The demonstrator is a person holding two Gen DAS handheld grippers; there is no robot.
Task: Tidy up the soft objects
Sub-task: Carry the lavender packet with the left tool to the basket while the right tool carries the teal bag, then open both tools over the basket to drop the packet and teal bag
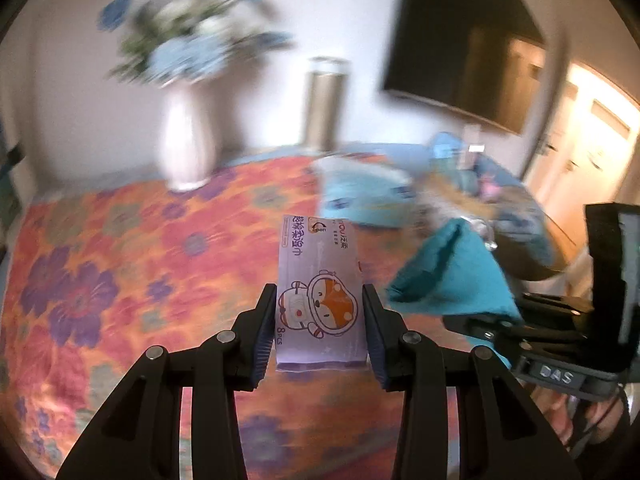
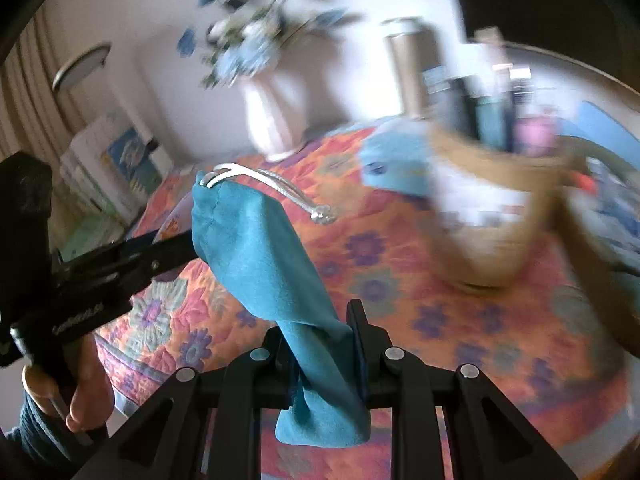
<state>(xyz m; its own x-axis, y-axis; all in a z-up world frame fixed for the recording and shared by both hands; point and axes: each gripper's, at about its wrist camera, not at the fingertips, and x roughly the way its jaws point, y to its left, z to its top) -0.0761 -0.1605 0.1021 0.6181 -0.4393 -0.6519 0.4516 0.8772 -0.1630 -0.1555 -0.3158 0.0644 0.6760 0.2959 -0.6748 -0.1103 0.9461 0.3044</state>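
Your left gripper (image 1: 320,320) clamps a purple wipes pack (image 1: 318,280) reading "open" and "8pcs"; your right gripper (image 2: 320,340) pinches a teal drawstring pouch (image 2: 272,264); the basket (image 2: 492,216) is blurred.

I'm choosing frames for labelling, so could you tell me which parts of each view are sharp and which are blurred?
Left wrist view: the wipes pack in the left gripper is sharp; vase and tablecloth smear. Right wrist view: the teal pouch in the right gripper is fairly sharp; the basket streaks.

White wall (image 1: 260,120); dark television (image 1: 468,52); flowered tablecloth (image 1: 120,260).
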